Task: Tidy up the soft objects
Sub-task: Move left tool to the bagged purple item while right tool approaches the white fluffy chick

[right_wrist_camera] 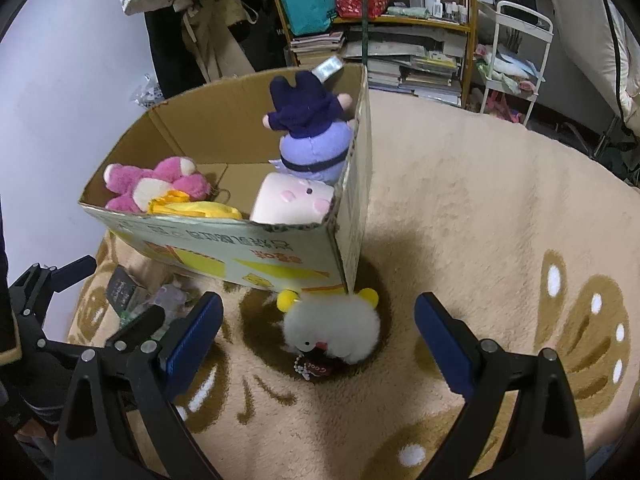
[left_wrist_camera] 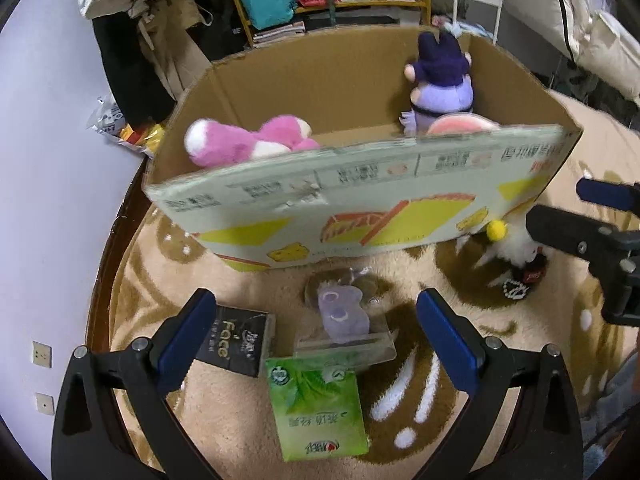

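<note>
A cardboard box (left_wrist_camera: 360, 184) (right_wrist_camera: 224, 240) stands on a beige rug. Inside lie a pink plush (left_wrist_camera: 244, 142) (right_wrist_camera: 156, 184), a purple plush (left_wrist_camera: 440, 84) (right_wrist_camera: 312, 136), a yellow plush (right_wrist_camera: 192, 208) and a pale pink plush (right_wrist_camera: 292, 200). A white fluffy plush with yellow ears (right_wrist_camera: 332, 330) (left_wrist_camera: 512, 244) lies on the rug by the box corner. My right gripper (right_wrist_camera: 318, 332) is open with the plush between its fingers, not touching; it also shows in the left wrist view (left_wrist_camera: 560, 212). My left gripper (left_wrist_camera: 316, 334) is open above a purple figure in clear packaging (left_wrist_camera: 344, 316).
A black "Face" box (left_wrist_camera: 232, 340) and a green tissue pack (left_wrist_camera: 316, 408) lie on the rug near my left gripper. Behind the box stand a shelf with books and bags (right_wrist_camera: 400, 40), a white cart (right_wrist_camera: 516, 52) and hanging clothes (right_wrist_camera: 180, 20).
</note>
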The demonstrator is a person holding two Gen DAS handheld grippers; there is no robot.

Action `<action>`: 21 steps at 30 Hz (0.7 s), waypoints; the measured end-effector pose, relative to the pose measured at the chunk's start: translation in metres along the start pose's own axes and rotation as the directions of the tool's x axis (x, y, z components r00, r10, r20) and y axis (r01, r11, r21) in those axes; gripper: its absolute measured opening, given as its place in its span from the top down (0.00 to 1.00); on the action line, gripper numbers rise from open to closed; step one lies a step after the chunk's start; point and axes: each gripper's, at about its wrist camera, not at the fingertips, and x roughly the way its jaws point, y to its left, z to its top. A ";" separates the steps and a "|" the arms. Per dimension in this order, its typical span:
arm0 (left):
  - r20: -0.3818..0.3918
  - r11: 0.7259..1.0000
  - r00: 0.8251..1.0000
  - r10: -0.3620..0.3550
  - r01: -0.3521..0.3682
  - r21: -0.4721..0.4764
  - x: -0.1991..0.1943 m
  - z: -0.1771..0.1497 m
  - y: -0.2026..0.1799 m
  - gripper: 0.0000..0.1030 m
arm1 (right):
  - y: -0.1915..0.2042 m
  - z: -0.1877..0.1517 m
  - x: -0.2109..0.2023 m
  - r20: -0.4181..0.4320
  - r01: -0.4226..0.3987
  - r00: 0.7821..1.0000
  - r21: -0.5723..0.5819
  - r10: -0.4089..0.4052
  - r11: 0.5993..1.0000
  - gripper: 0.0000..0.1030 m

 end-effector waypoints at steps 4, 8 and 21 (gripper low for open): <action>-0.031 1.000 0.999 0.017 -0.016 0.026 0.014 -0.005 -0.007 0.04 | 0.000 -0.001 0.009 -0.023 0.008 1.000 -0.010 -0.008 1.000 0.02; -0.059 1.000 0.998 0.010 -0.008 0.029 0.024 -0.008 -0.008 0.04 | 0.002 -0.002 0.019 -0.052 0.014 0.999 -0.022 -0.015 1.000 0.02; -0.092 1.000 0.996 -0.015 0.017 0.021 0.039 -0.008 -0.005 0.16 | -0.002 -0.009 0.041 -0.126 0.016 0.992 -0.020 -0.019 1.000 0.03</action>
